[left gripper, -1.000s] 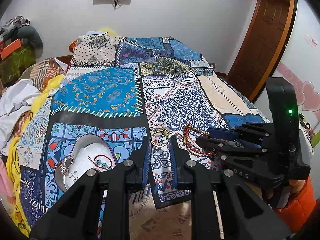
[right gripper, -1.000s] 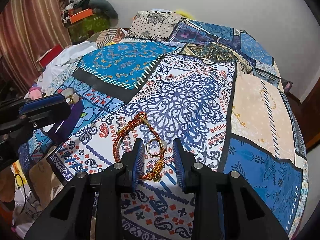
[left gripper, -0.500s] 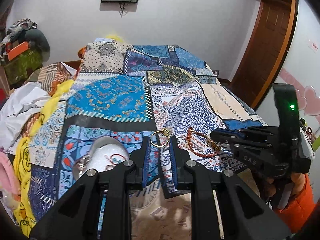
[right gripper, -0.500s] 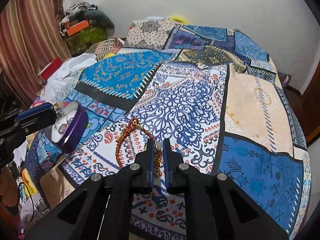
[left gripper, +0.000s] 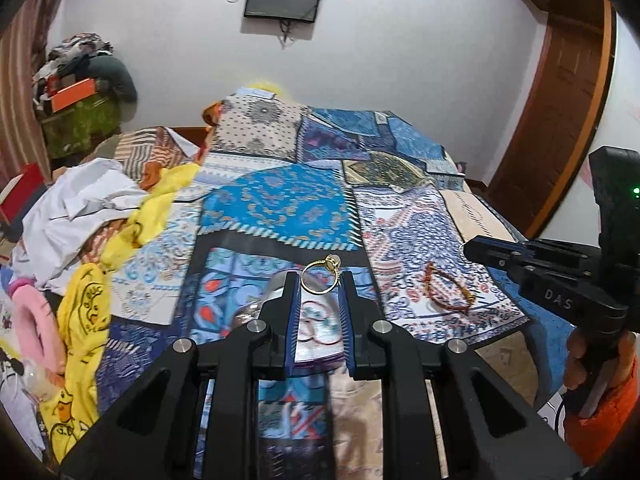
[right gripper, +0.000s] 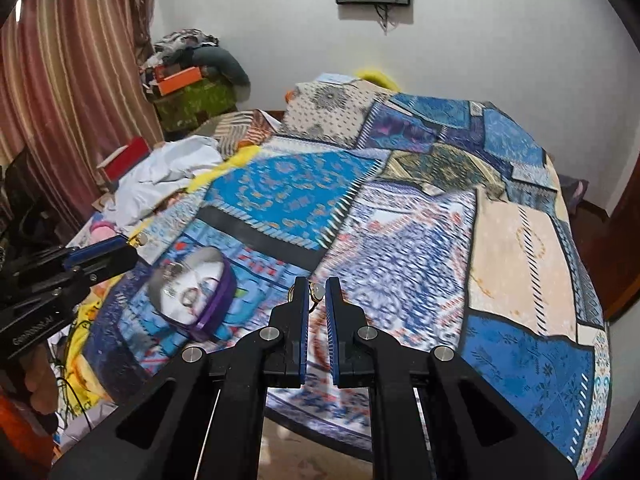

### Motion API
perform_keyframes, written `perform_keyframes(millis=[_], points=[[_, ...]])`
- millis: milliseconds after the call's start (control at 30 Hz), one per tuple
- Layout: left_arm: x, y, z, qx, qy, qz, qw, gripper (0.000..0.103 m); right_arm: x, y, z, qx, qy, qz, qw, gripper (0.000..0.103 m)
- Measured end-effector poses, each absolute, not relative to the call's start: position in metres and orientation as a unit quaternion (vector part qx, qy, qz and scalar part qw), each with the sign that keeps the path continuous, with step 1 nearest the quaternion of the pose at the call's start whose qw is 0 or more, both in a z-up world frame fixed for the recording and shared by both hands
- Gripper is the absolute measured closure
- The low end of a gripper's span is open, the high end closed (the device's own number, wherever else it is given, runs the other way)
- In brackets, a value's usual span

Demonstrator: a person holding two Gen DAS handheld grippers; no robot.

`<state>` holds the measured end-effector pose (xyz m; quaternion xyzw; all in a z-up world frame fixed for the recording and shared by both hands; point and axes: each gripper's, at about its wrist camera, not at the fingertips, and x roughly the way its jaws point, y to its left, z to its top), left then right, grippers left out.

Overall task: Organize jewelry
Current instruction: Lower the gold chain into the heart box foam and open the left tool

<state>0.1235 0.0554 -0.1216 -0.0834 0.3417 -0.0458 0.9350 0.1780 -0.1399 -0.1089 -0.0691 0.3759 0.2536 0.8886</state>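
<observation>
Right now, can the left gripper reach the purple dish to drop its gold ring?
Probably yes. The left gripper, shut on the gold ring, hangs close by the purple dish; nothing lies between, and the right gripper stands aside.

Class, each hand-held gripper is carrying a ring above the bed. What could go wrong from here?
1. The left hand-held gripper pinches its gold ring only at the fingertips; it might slip onto the busy bedspread and be hard to spot.
2. The right hand-held gripper's ring is barely visible, so its grip is uncertain.
3. The beaded bracelet could be forgotten.
</observation>
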Motion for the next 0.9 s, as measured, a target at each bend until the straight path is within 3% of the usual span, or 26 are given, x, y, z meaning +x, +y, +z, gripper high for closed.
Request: perform_keyframes(millis=[367, 900], points=[[0.114, 0.091, -0.133, -0.100, 0.349, -0.022, 0.931, 0.085, 0.174, -0.085, -0.114, -0.078, 0.377, 0.307, 0.870, 0.096], [0.132, 0.087, -0.173, -0.103, 0.392, -0.060, 0.912, 0.085, 0.190, -0.032, -0.146, -0.098, 0.417, 0.340, 0.837, 0.096]])
